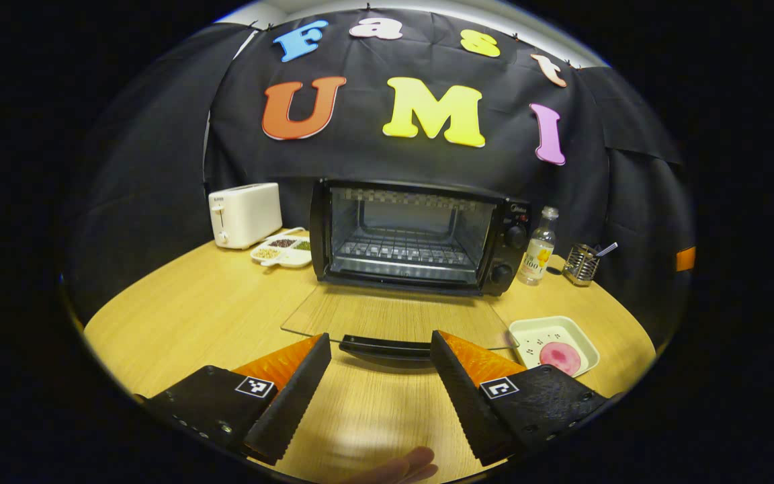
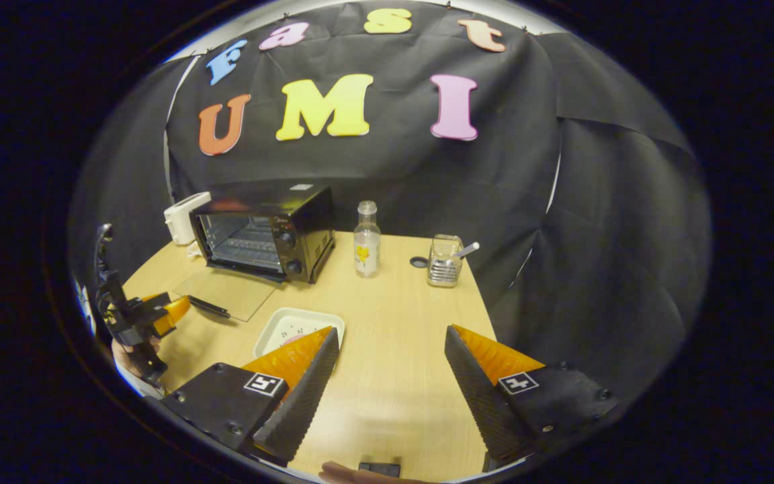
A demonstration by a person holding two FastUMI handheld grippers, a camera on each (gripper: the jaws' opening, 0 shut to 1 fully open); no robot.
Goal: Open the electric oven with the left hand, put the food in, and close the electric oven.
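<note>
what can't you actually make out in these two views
- Food on the tray: in the right gripper view the right gripper finger hides that part of the tray.
- Bottle label: too small in the left gripper view.
- Oven knobs' settings: too small, dark.
- Divided dish contents: too small to identify.
- Left gripper: small at the right gripper view's edge, jaws unclear there.

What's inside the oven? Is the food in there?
Inside the open oven only a bare wire rack shows. The pink food sits on its tray outside. The oven's back corners are too dim to see.
</note>
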